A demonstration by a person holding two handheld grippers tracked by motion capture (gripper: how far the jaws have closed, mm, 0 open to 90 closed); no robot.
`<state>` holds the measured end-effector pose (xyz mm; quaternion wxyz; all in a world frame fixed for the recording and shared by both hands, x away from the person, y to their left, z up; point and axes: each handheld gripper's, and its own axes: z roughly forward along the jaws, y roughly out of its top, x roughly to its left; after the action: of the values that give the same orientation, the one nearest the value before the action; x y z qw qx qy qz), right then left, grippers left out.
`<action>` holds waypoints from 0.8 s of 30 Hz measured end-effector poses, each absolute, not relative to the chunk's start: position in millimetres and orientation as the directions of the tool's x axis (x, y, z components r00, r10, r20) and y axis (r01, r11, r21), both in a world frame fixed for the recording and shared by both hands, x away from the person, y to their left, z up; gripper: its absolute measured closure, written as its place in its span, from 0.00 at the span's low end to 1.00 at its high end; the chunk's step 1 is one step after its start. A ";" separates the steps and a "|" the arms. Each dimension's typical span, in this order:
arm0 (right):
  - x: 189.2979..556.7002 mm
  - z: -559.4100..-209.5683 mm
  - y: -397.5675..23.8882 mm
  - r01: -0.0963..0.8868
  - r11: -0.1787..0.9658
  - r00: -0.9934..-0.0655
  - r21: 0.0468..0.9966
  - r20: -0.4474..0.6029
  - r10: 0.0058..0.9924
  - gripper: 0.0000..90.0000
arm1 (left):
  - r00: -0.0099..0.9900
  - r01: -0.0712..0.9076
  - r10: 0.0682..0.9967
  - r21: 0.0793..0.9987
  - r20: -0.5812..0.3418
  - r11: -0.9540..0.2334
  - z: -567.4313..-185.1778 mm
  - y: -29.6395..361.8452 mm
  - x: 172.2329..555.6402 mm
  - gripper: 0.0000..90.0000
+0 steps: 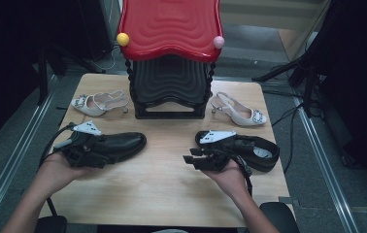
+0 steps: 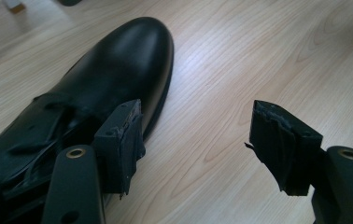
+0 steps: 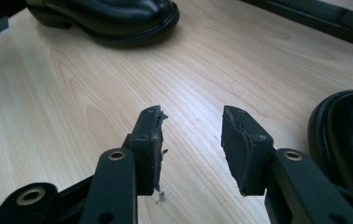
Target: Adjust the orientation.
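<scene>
Two black leather shoes lie on the wooden table (image 1: 167, 194). The left shoe (image 1: 123, 143) points right, and my left gripper (image 1: 99, 156) hovers over its rear part. In the left gripper view this gripper (image 2: 198, 135) is open, bare wood between its jaws and the shoe (image 2: 114, 70) just beside its left jaw. The right shoe (image 1: 261, 150) lies behind my right gripper (image 1: 191, 158), which points left. This gripper (image 3: 191, 140) is open over bare table, with the right shoe's toe (image 3: 347, 135) at its right and the left shoe (image 3: 114, 18) farther off.
A shoe rack with a red wavy top (image 1: 169, 26) and black lower shelves (image 1: 169, 82) stands at the table's far middle. A white slingback heel (image 1: 96, 103) lies to its left and another (image 1: 240, 112) to its right. Dark stands and cables flank the table.
</scene>
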<state>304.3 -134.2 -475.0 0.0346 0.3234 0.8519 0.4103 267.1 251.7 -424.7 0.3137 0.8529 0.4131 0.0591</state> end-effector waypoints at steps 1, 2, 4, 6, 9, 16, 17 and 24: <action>304.4 -475.4 -133.3 0.522 0.459 -0.791 0.719 0.205 0.577 0.66 | 0.651 0.672 0.741 0.580 -0.164 -0.461 -423.9 254.2 267.3 0.40; 304.3 -475.6 -132.5 0.521 0.462 -0.791 0.718 0.202 0.578 0.66 | 0.646 0.670 0.748 0.581 -0.151 -0.462 -423.1 256.2 266.9 0.40; 303.5 -475.8 -130.7 0.522 0.463 -0.791 0.717 0.204 0.577 0.66 | 0.637 0.674 0.758 0.577 -0.139 -0.461 -421.1 262.2 267.4 0.40; 303.2 -476.3 -129.7 0.516 0.467 -0.795 0.718 0.200 0.572 0.65 | 0.623 0.680 0.770 0.582 -0.137 -0.447 -419.4 269.5 268.3 0.40; 303.4 -476.7 -129.4 0.516 0.467 -0.794 0.718 0.197 0.574 0.64 | 0.612 0.688 0.779 0.578 -0.139 -0.438 -417.6 276.7 267.8 0.41; 304.9 -477.0 -130.5 0.522 0.465 -0.789 0.715 0.198 0.582 0.63 | 0.598 0.697 0.796 0.553 -0.096 -0.457 -412.6 288.0 266.6 0.41; 304.9 -477.0 -130.5 0.523 0.465 -0.789 0.715 0.198 0.582 0.63 | 0.593 0.699 0.800 0.554 -0.095 -0.453 -412.2 290.1 266.4 0.41; 305.5 -477.5 -130.8 0.524 0.468 -0.788 0.712 0.197 0.583 0.63 | 0.557 0.738 0.825 0.510 -0.093 -0.441 -420.3 306.8 264.2 0.42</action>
<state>305.5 -130.8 -477.5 0.0367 0.3235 0.8559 0.4019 264.2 306.8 -420.3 0.2555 0.8446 0.4628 0.0850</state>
